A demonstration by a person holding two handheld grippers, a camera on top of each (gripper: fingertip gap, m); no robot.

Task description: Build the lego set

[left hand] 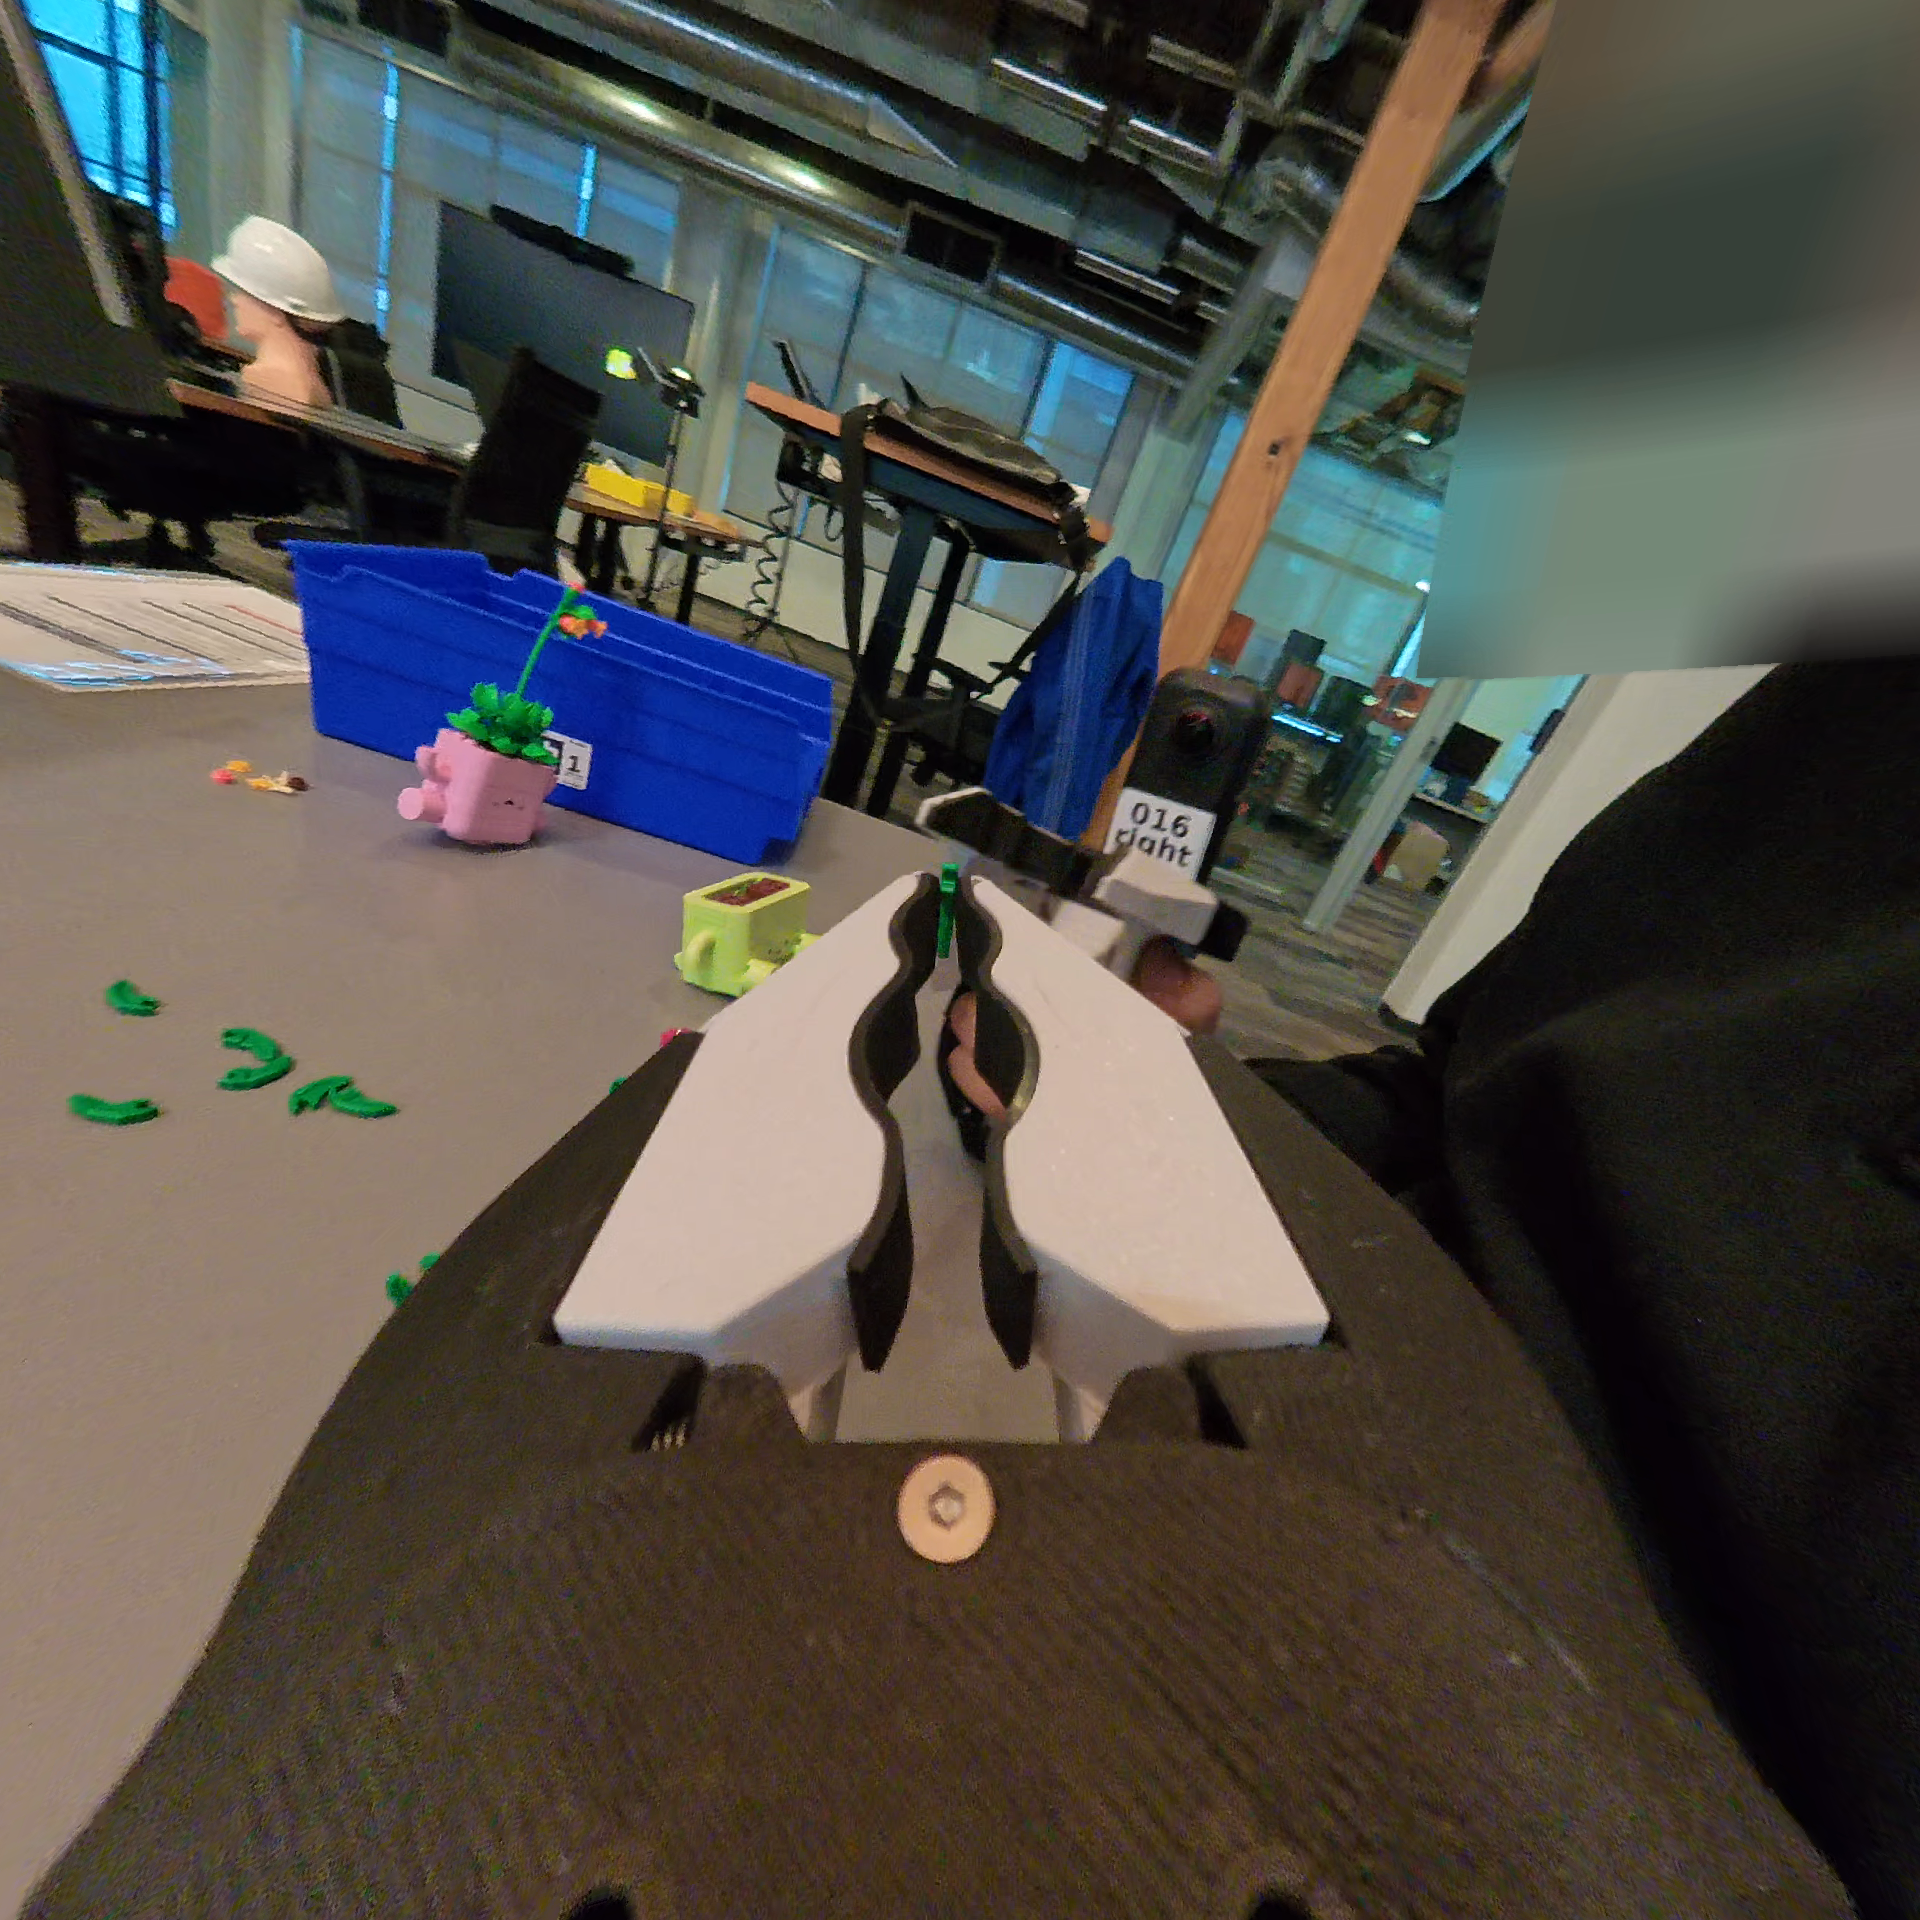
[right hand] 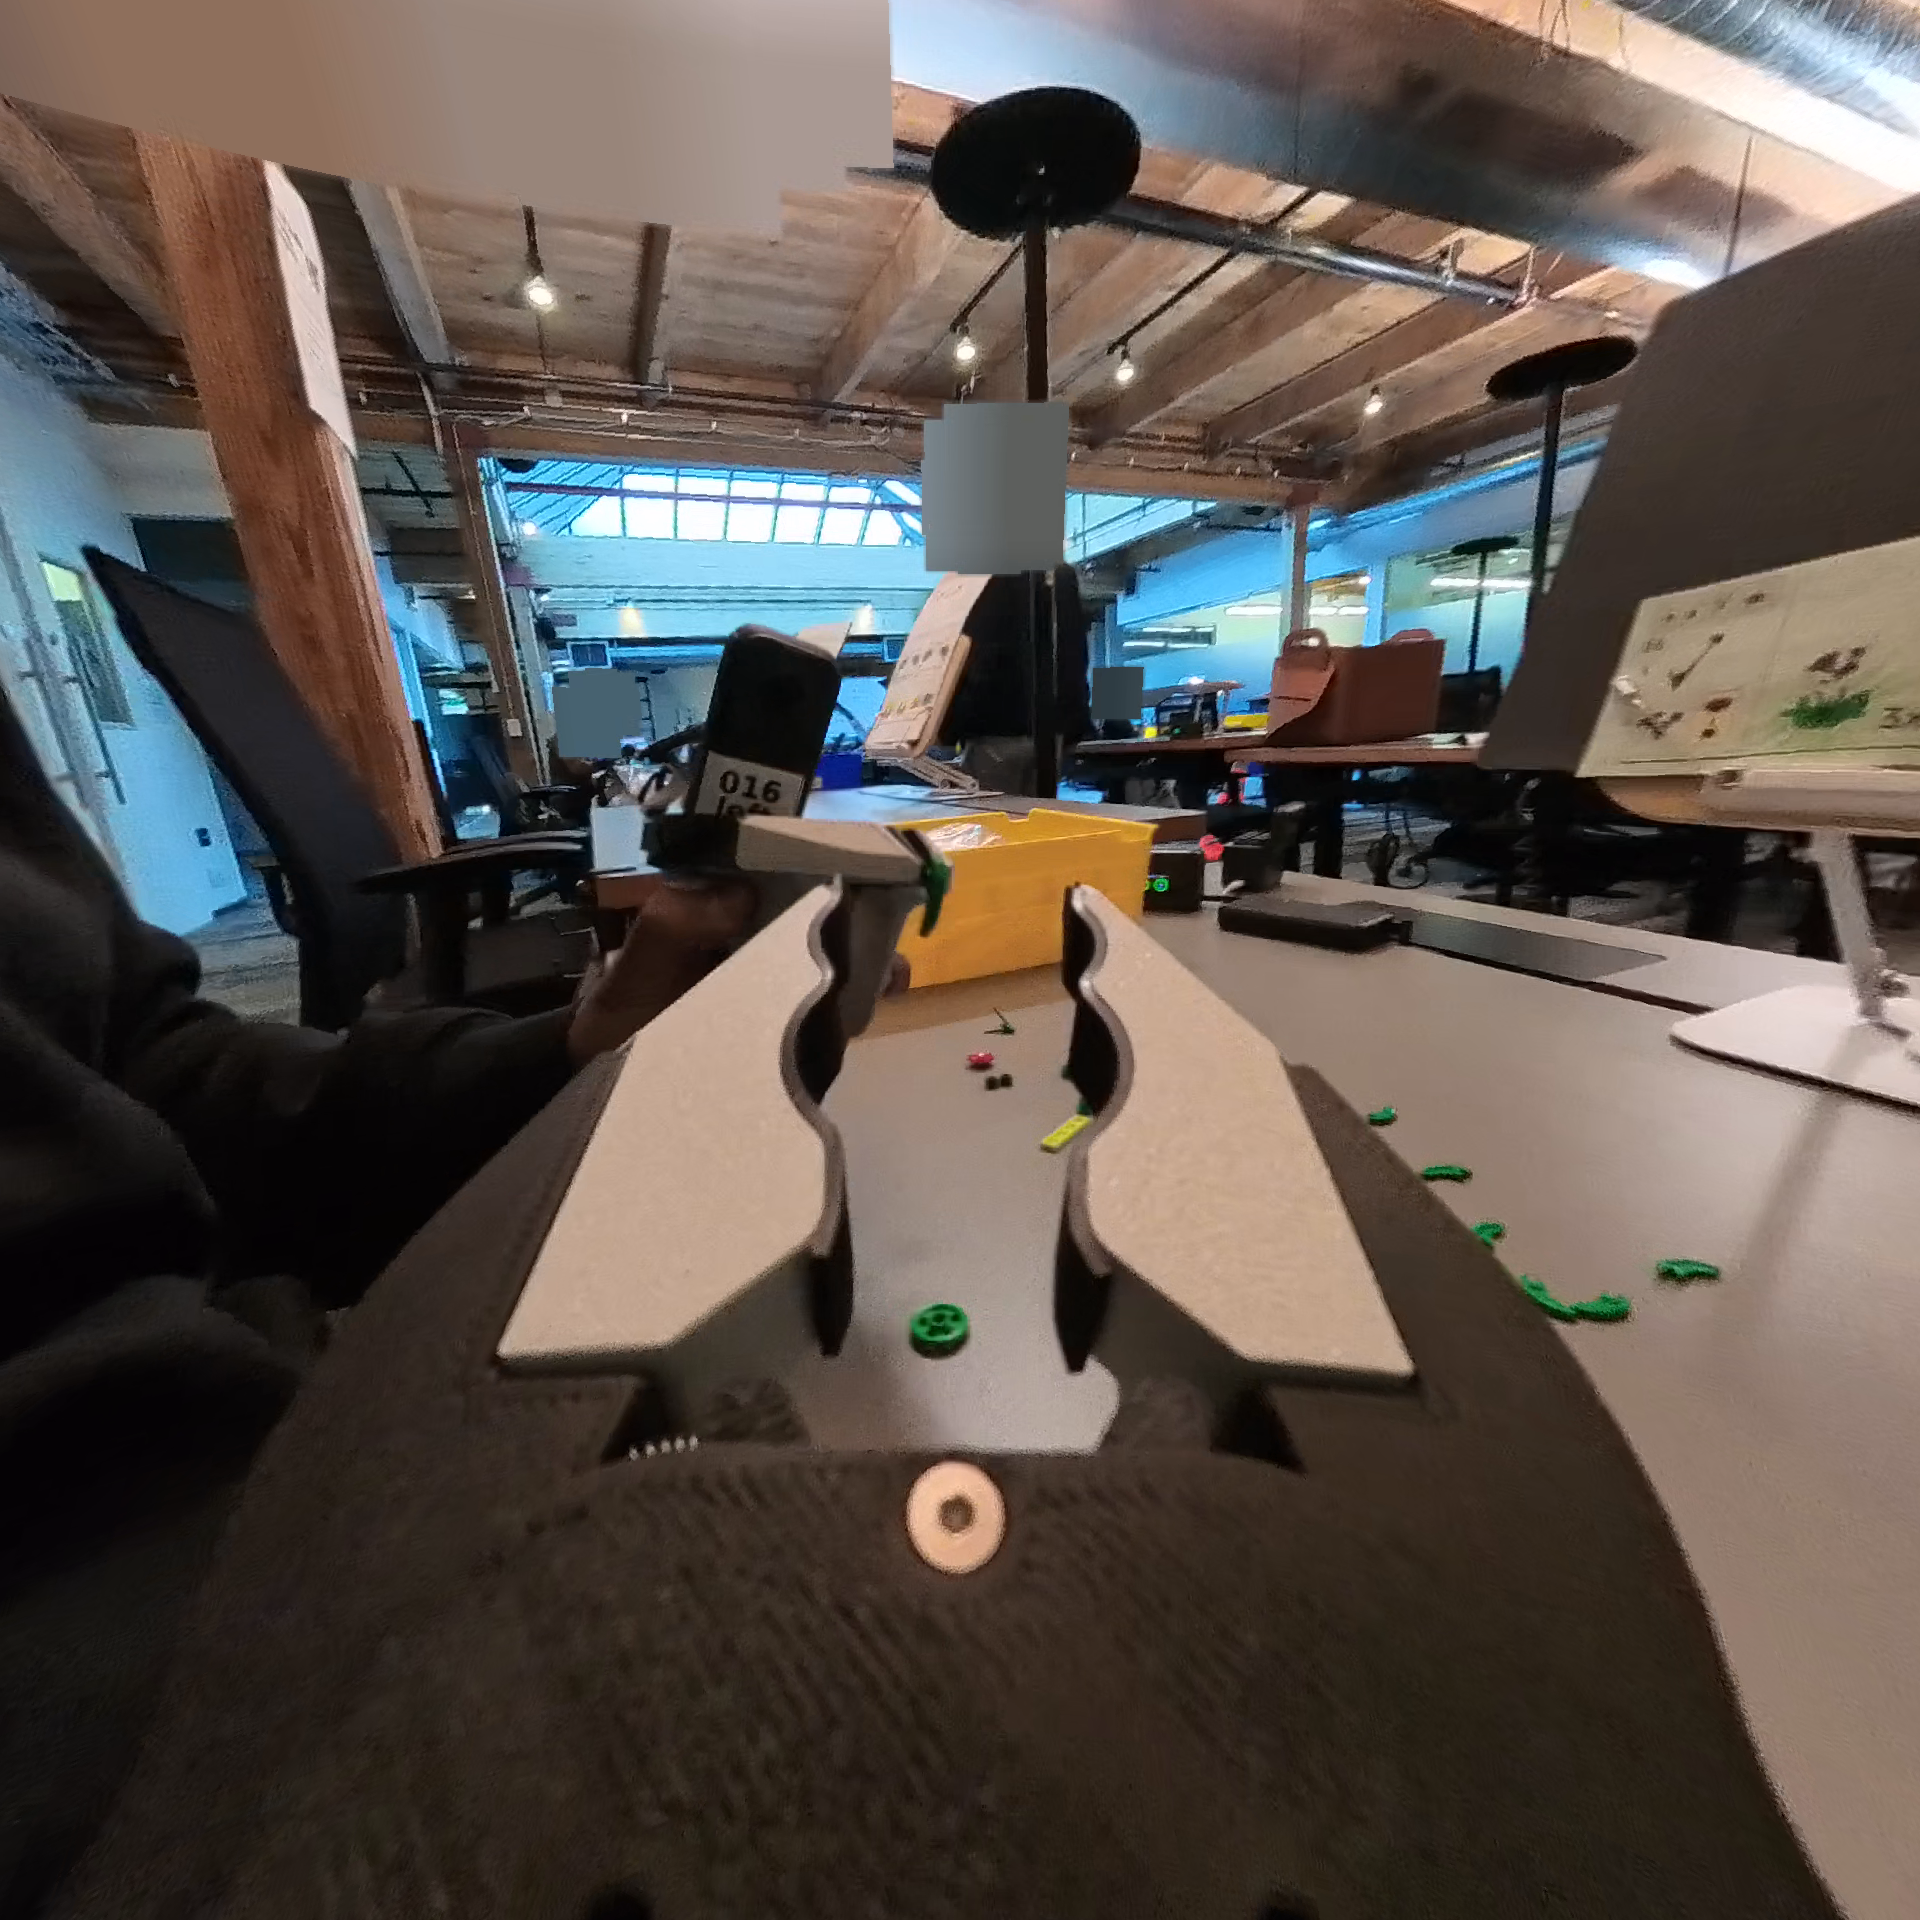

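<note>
left claw (left hand: 945, 906) pinching one green piece (left hand: 947, 902), two pots (left hand: 486, 790), right claw (right hand: 956, 914) empty

Left gripper (left hand: 945, 914): fingers (left hand: 769, 1132) matt pale-grey plastic w/ fine grainy texture, black rubbery-looking pads inside; body (left hand: 935, 1714) rough, ridged black plastic, 3D-print look; shiny metal screw (left hand: 945, 1507). Green stem piece (left hand: 947, 906) glossy plastic. Table (left hand: 260, 1299) smooth matt grey. Blue bin (left hand: 644, 717) and yellow bin (right hand: 1029, 883) smooth, slightly glossy plastic. Pink pot (left hand: 483, 795), lime pot (left hand: 743, 930) satin plastic. Post (right hand: 281, 499) bare wood. Booklet (right hand: 1756, 675) paper.
</note>
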